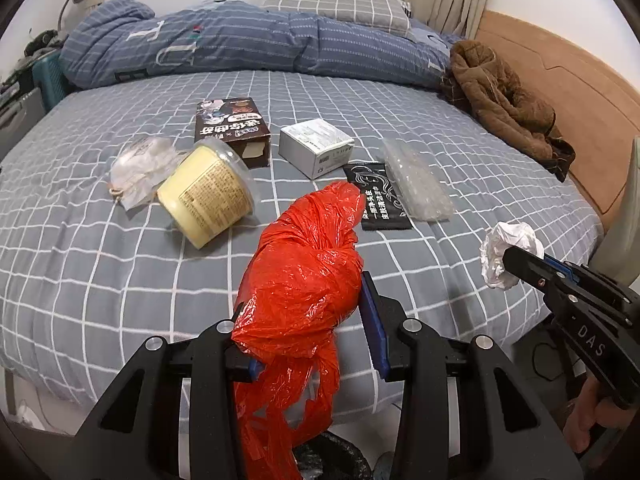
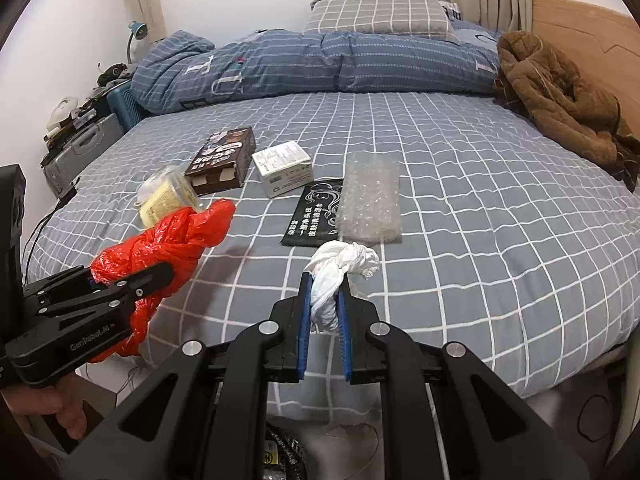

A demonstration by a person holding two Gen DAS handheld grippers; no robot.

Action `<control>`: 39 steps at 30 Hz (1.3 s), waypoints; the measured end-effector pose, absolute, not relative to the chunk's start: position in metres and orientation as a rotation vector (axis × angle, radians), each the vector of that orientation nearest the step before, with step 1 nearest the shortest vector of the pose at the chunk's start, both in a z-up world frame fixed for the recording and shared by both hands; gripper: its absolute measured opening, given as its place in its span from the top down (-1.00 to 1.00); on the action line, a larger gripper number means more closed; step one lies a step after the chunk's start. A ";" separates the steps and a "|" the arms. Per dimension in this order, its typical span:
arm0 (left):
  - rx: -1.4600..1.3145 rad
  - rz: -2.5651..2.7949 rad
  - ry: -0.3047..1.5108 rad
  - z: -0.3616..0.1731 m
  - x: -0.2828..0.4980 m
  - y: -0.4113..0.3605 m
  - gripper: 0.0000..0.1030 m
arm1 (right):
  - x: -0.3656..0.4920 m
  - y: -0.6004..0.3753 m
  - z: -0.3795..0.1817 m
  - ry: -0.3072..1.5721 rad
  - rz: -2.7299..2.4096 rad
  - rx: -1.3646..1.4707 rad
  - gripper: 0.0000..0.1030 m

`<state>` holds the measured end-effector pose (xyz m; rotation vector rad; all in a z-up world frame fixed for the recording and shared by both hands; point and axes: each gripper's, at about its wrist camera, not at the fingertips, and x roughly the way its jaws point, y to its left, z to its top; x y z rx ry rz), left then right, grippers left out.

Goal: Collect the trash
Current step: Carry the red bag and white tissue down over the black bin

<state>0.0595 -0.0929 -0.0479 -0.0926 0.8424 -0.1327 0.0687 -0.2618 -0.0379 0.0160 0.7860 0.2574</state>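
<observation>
My left gripper [image 1: 304, 304] is shut on a crumpled red plastic bag [image 1: 300, 272], held above the near edge of the bed; it also shows in the right wrist view [image 2: 160, 256]. My right gripper [image 2: 325, 280] is shut on a wad of white tissue [image 2: 340, 268], seen at the right in the left wrist view [image 1: 504, 252]. On the bed lie a yellow plastic tub [image 1: 204, 196], a clear wrapper [image 1: 140, 168], a brown snack box [image 1: 234, 128], a white box [image 1: 316, 146], a black sachet [image 1: 380, 196] and a bubble-wrap piece [image 1: 416, 184].
A folded blue duvet [image 1: 240, 44] and a checked pillow [image 1: 336, 4] lie at the far side. A brown coat [image 1: 504, 96] rests by the wooden headboard [image 1: 568, 92]. A dark bin with a black liner [image 1: 328, 460] sits below the grippers. Clutter stands beside the bed's left [image 2: 80, 132].
</observation>
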 end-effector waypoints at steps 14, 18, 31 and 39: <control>-0.114 -0.127 0.844 -0.047 0.021 -0.085 0.25 | 0.033 -0.248 -0.037 0.785 0.287 0.012 0.78; -0.120 -0.123 0.842 -0.044 0.005 -0.083 0.25 | 0.021 -0.243 -0.035 0.783 0.304 0.007 0.78; -0.145 -0.082 0.868 -0.050 -0.049 -0.062 0.25 | -0.024 -0.233 -0.042 0.811 0.338 0.005 0.78; -0.153 -0.051 0.913 -0.063 -0.077 -0.050 0.25 | -0.044 -0.227 -0.055 0.850 0.336 0.002 0.77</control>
